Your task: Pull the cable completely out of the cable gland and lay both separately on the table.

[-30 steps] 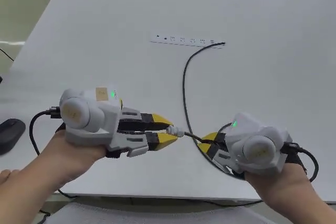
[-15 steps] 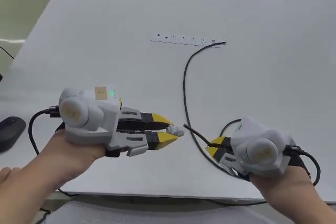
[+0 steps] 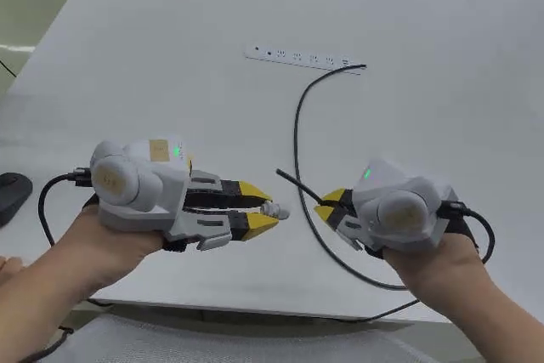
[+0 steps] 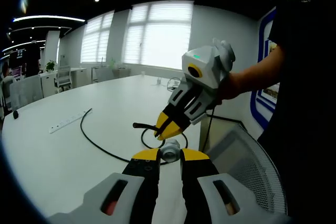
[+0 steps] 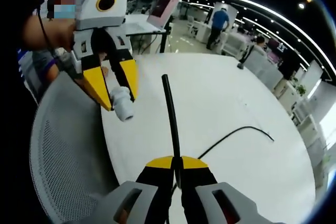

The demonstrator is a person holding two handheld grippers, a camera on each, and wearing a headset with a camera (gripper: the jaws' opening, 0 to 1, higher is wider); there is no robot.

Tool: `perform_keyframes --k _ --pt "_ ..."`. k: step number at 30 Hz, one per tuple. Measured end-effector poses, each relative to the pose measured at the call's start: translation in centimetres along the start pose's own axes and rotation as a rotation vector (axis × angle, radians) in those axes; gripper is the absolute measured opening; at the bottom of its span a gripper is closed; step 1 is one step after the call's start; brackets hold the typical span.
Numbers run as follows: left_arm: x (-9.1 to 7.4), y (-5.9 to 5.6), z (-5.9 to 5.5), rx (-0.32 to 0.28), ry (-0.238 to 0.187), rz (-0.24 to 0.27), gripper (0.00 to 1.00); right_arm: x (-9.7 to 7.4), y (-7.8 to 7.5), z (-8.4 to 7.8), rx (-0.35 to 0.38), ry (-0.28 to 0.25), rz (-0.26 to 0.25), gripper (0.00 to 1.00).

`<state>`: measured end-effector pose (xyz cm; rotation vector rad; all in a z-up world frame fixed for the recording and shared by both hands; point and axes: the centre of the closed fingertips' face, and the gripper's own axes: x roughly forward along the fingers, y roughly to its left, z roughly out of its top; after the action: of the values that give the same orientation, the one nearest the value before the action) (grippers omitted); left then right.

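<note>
Yellow-tipped fingers [image 3: 253, 190] of the left gripper [image 3: 269, 208] pinch the small grey plastic cable gland [image 3: 279, 210] above the white table [image 3: 170, 57]. The right gripper [image 3: 321, 204] clamps the thin black cable [image 3: 295, 133], whose end is free. Extraction looks done; both remain to be laid down.

Left, the cable gland [image 3: 274, 209]; right, apart, the cable [image 3: 295, 129]; behind, a power strip [image 3: 297, 58].

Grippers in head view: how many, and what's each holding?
2. The left gripper sits at lower left, shut on the cable gland. The right gripper sits at lower right, shut on the cable, whose free end is clear of the gland.
</note>
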<state>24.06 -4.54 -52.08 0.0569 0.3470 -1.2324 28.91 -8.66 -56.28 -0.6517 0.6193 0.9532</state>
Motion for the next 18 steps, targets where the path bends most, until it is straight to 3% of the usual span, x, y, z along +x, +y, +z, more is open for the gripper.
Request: perform_keyframes --k 10,18 --pt "-0.5 0.9 -1.3 0.008 -0.014 0.025 0.15 2.8 -2.4 4.7 -0.046 -0.014 0.003 0.0" --pt "-0.9 1.9 -2.9 0.006 -0.021 0.068 0.15 6.0 -1.5 8.2 -0.125 -0.016 0.044 0.0"
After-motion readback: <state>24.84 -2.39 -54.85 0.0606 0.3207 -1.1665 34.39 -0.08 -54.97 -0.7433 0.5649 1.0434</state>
